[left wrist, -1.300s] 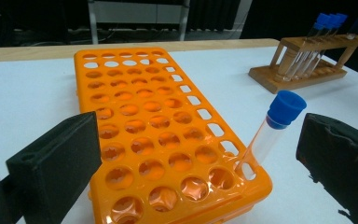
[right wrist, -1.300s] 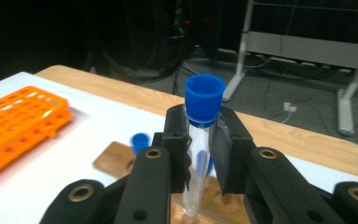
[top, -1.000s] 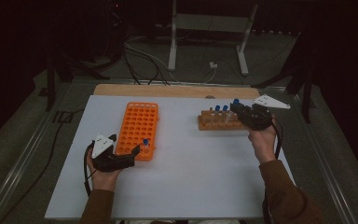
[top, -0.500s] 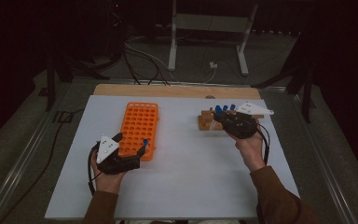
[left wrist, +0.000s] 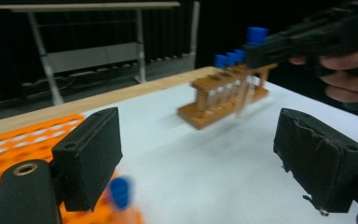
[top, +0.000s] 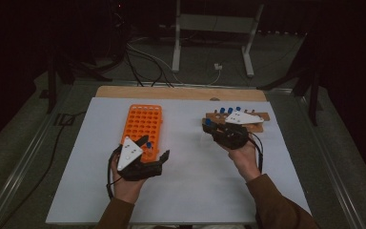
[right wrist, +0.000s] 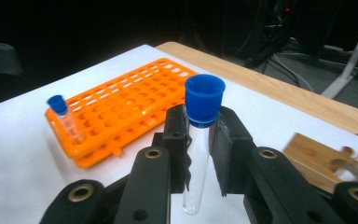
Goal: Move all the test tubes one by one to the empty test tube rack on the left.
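In the high view, the right gripper (top: 208, 125) is carrying a blue-capped tube (right wrist: 200, 140), clamped between its jaws, away from the wooden rack (top: 255, 125) toward the orange rack (top: 141, 126), while the left gripper (top: 156, 147), jaws apart and just closing a little on nothing, is backing off its seated tube (top: 148, 146).

Between the orange rack (top: 141, 128) on your left and the wooden rack (top: 238, 120) on your right runs a bare strip of white table (top: 190, 167), wide enough for either hand. The near part of the table is free too. One blue-capped tube (top: 148, 145) stands up at the orange rack's near end.
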